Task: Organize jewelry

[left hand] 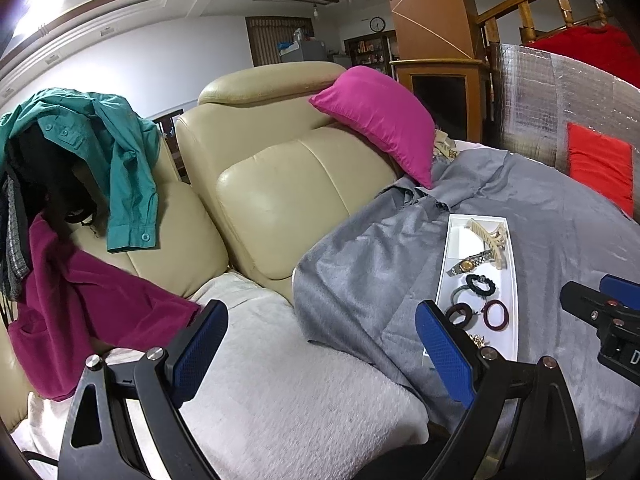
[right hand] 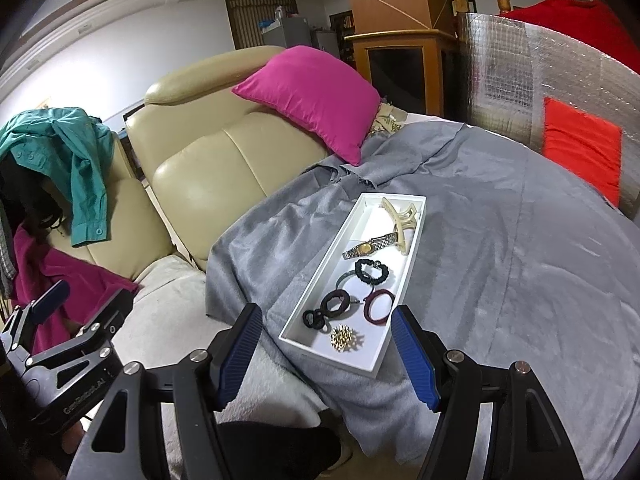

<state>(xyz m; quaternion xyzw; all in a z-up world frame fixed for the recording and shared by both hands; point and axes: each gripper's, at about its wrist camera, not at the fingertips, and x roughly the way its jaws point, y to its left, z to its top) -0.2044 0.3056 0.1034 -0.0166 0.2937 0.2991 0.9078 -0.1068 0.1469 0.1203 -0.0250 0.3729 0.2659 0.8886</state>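
Observation:
A long white tray (right hand: pixel 408 250) lies on a grey cloth (right hand: pixel 500 260). In it are a cream hair claw (right hand: pixel 402 220), a gold and silver watch (right hand: pixel 368 247), several dark hair ties (right hand: pixel 372 271), a maroon ring (right hand: pixel 379 305) and a gold brooch (right hand: pixel 345 338). My right gripper (right hand: pixel 328 346) is open and empty, just in front of the tray's near end. My left gripper (left hand: pixel 322 354) is open and empty, left of the tray (left hand: pixel 510 280), over a white blanket. The watch (left hand: pixel 471 263) and hair claw (left hand: pixel 493 238) also show in the left wrist view.
A cream leather sofa (left hand: pixel 280 184) stands behind, with a pink cushion (left hand: pixel 380 116), a teal shirt (left hand: pixel 120 160) and a magenta garment (left hand: pixel 80 304) on it. A silver foil panel (right hand: pixel 520 80) with a red patch (right hand: pixel 580 152) stands at the right. A white blanket (left hand: pixel 288 392) covers the seat.

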